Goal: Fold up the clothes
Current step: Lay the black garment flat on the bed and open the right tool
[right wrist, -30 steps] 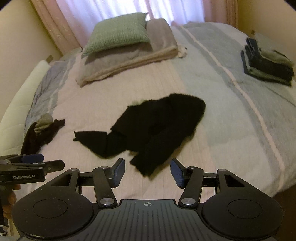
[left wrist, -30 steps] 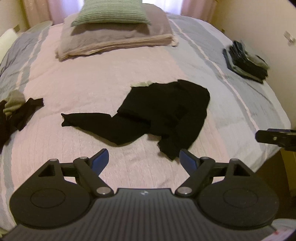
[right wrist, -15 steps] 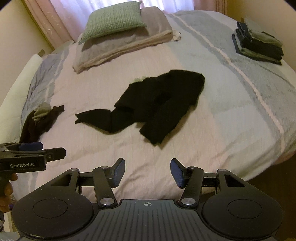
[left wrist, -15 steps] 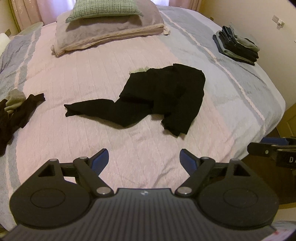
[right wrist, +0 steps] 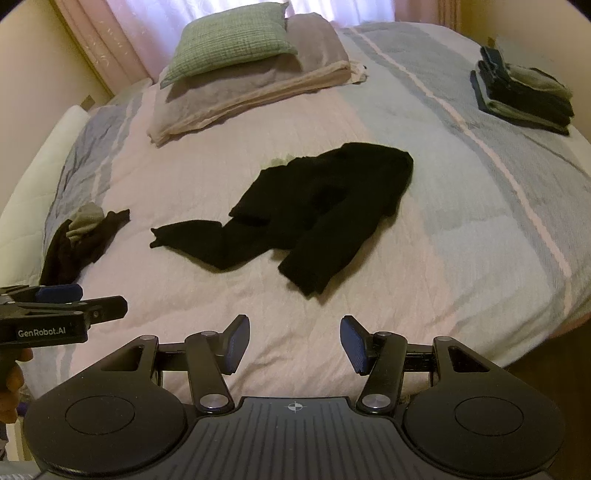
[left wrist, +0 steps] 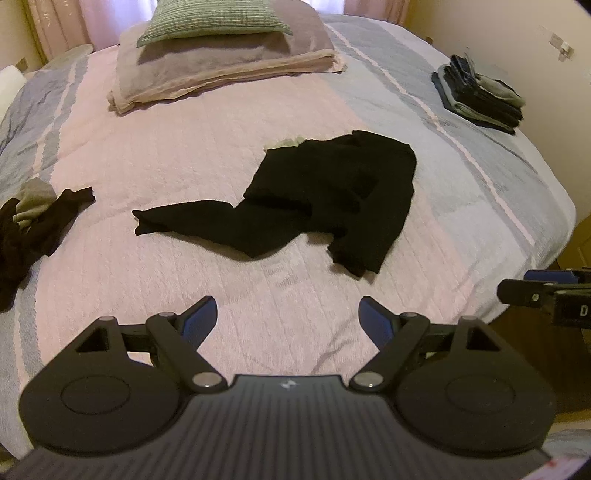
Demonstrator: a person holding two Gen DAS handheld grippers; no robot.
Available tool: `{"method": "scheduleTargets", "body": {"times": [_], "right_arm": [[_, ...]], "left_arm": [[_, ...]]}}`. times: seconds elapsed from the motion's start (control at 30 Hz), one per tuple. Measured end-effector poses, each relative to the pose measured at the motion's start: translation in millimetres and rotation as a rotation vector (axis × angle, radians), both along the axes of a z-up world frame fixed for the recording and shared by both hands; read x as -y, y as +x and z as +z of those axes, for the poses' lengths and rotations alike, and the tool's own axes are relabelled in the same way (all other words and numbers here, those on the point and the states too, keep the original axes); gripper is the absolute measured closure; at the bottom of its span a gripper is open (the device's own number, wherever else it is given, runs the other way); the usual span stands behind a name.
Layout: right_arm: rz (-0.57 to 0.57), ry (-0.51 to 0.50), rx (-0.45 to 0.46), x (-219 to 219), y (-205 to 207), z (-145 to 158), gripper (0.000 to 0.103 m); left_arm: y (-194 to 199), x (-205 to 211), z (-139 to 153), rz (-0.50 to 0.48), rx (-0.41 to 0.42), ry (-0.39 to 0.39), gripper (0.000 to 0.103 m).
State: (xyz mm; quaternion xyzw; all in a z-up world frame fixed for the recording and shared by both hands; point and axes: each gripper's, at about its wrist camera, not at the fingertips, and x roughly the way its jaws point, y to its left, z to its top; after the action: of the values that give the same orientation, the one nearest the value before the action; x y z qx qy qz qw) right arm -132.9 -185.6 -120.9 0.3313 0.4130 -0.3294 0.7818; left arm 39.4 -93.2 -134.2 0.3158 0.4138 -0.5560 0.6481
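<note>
Bed (left wrist: 155, 158) fills both views, its quilt striped pink and grey-blue. A crumpled black garment (left wrist: 317, 199) lies near the middle of it, bunched at the 1 o'clock end, with one long limb trailing out toward 9 o'clock and a shorter one toward 5 o'clock; a scrap of pale green cloth (left wrist: 290, 142) peeks out at its top edge. At 9 o'clock on the quilt sits a loose heap of dark and grey clothes (left wrist: 33, 218); at 2 o'clock, near the bed's far corner, a folded stack of dark clothes (left wrist: 480, 99). At 12 o'clock a green pillow (left wrist: 214, 16) rests on a mauve pillow (left wrist: 229, 62).

The left tool (left wrist: 287, 317) hangs over the near edge of the bed, blue pads spread wide, nothing between them — the garment lies apart from it, further up the quilt. The right tool (right wrist: 294, 341) hangs likewise over the near edge, its pads parted somewhat less and empty. Each tool shows at the edge of the other's view
</note>
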Motion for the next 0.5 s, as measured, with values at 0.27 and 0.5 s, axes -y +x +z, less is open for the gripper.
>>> {"method": "scheduleTargets", "body": {"times": [0.27, 0.5], "right_arm": [[0.110, 0.006, -0.023, 90.3, -4.7, -11.6, 0.051], [0.193, 0.079, -0.010, 188.1, -21.2, -47.3, 0.051]], "left_arm": [[-11.0, 46.3, -17.9, 0.139, -0.002, 0.000, 0.022], [-27.5, 89.6, -44.6, 0.330, -0.017, 0.007, 0.022]]}}
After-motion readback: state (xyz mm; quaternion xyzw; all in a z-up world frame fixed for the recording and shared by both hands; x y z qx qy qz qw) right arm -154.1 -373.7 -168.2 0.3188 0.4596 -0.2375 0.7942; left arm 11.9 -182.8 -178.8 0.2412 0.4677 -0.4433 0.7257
